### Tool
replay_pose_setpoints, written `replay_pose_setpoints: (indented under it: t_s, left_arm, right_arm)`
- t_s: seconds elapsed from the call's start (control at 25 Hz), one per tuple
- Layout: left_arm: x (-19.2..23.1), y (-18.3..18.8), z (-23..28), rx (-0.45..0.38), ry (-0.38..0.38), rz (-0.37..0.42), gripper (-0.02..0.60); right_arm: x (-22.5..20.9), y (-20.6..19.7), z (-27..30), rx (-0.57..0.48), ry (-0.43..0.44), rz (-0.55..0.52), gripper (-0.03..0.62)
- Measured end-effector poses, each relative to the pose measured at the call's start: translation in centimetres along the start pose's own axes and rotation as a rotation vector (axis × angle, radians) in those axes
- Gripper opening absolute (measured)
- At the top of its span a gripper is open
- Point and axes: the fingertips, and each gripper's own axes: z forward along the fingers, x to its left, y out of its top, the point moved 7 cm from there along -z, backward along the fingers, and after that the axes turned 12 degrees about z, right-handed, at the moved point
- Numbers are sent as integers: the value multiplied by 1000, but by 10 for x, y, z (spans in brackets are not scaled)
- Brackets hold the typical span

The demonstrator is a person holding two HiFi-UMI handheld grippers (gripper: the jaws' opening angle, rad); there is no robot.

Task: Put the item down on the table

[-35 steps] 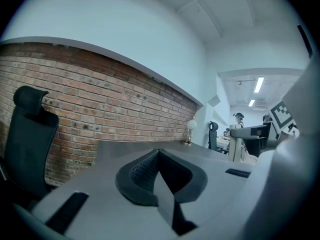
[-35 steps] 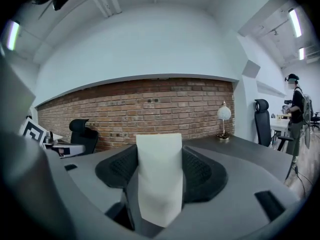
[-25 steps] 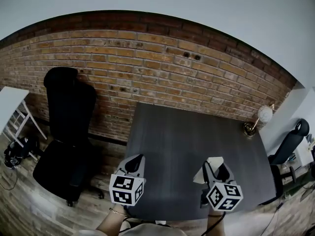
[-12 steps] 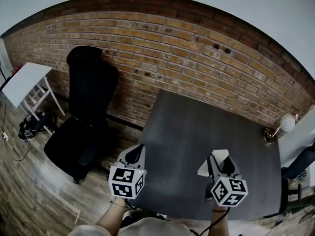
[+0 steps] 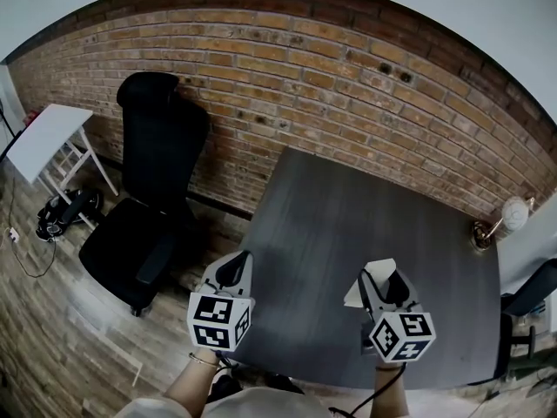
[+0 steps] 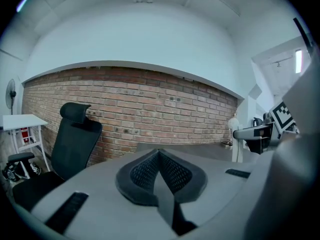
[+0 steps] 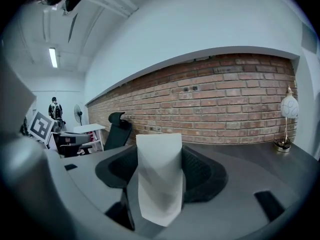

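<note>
- Lower right of the head view: white folded item [image 5: 369, 278], pinched in the right gripper [image 5: 384, 287], over the near part of the dark table [image 5: 365, 198] and not yet set down.
- Handling, judged: light, thin and easily creased. Best held by its lower end, where the jaws clamp it now.
- Appearance: plain white, faceted folds, flat-topped, upright between the pads in the right gripper view [image 7: 159, 176].
- Left gripper [image 5: 228, 273]: jaws closed together, nothing between them.

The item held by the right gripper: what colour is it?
The item is plain white, clearest in the right gripper view.
</note>
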Motion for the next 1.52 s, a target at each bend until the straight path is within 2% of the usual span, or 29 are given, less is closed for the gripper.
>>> replay_pose_setpoints:
  t_s: [0.2,0.48,0.76,1.08,1.52]
  left_arm:
    - [-13,-17,-1,37,31,11,11]
    - [-38,-47,4,114,25,3,11]
    - [-50,-65,4,114,68,-7,11]
    - [-56,-78,0,140,100,-17,11]
    - [-51,-92,-12,165,143,-45,11]
  right_arm:
    - [-16,-12,11,66,64,-37,295]
    - [-36,-32,24,178,143,-140,295]
    - [-34,-61,32,296,306,-265,295]
    - [-28,-87,44,429,418,-407,295]
    - [-12,-98,53,489,548,-518,295]
